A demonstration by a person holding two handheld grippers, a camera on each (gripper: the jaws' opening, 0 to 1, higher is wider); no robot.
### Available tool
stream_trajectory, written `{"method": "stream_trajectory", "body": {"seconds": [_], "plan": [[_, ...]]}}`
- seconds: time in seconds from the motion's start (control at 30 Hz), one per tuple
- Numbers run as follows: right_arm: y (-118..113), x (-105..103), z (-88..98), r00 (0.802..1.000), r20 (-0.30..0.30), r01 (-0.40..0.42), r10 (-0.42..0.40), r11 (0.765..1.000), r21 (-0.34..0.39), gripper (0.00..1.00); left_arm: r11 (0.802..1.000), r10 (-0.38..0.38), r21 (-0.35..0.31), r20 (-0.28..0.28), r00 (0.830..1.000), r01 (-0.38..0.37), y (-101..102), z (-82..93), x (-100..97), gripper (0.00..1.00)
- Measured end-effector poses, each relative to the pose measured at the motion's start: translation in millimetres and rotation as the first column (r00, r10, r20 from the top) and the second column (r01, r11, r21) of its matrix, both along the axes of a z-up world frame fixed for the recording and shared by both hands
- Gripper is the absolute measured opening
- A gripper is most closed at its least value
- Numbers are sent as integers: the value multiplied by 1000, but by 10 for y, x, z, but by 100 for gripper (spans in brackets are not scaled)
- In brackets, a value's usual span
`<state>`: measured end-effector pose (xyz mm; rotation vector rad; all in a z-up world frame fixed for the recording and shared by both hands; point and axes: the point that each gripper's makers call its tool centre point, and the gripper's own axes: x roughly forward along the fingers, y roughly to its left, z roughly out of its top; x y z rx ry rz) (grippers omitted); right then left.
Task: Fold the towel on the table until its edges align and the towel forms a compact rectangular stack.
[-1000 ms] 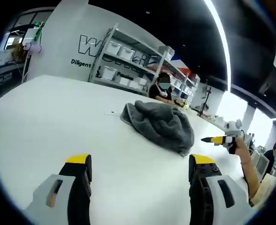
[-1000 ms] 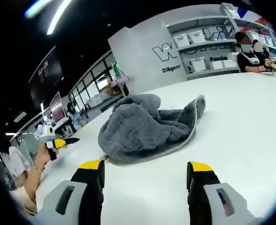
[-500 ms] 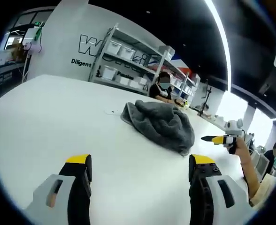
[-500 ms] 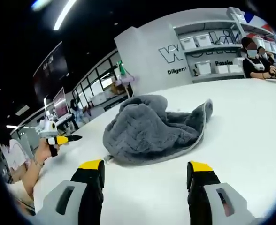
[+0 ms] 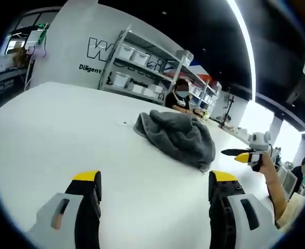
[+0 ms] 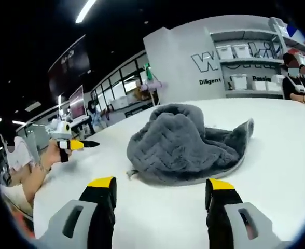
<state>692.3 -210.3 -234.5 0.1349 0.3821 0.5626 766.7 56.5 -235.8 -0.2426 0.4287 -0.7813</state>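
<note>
A grey towel (image 5: 176, 136) lies in a crumpled heap on the white table (image 5: 54, 129). My left gripper (image 5: 155, 181) is open, low over the table and well short of the heap. In that view my right gripper (image 5: 245, 154) hangs in a hand just right of the towel. In the right gripper view the towel (image 6: 189, 142) bulks close ahead, one lighter-edged flap spreading to the right. My right gripper (image 6: 161, 184) is open with nothing between its jaws, just before the towel's near edge. The left gripper (image 6: 72, 144) appears at the far left, held in a hand.
Shelving (image 5: 142, 67) with white bins stands against a lettered wall beyond the table. A person (image 5: 178, 98) sits at the far side, with small items on the table near them. Bare tabletop spreads wide to the left of the towel.
The right gripper's camera has swung and come a little closer, so the towel looms larger and further right in its view. The left gripper view is almost unchanged. The towel has not moved.
</note>
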Motion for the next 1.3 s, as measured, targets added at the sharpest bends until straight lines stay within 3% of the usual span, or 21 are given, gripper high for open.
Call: {"method": "stream_trajectory", "body": {"seconds": [0.2,0.37,0.43,0.83,1.03,1.3], "plan": [[45,67,153,996,83,-20,17,999,34,63,1000,0,0,0,1000,0,-1,0,-4,83],[37,130,248,989,145,-39,38,999,4,55,1000,-2,2,6,1000,2,-10,9,-12,83],[138,85,264,986,163,-47,47,999,-5,54,1000,-4,1,10,1000,4,-12,17,-9,83],[333,132,41,984,149,-77,96,989,-130,41,1000,-13,10,24,1000,13,-52,42,-32,83],[341,222,-114,986,137,-64,95,975,-214,40,1000,-24,18,28,999,23,-40,59,-22,83],[200,335,-105,985,166,-5,45,972,-234,33,1000,-25,16,44,999,25,-66,97,-68,83]]}}
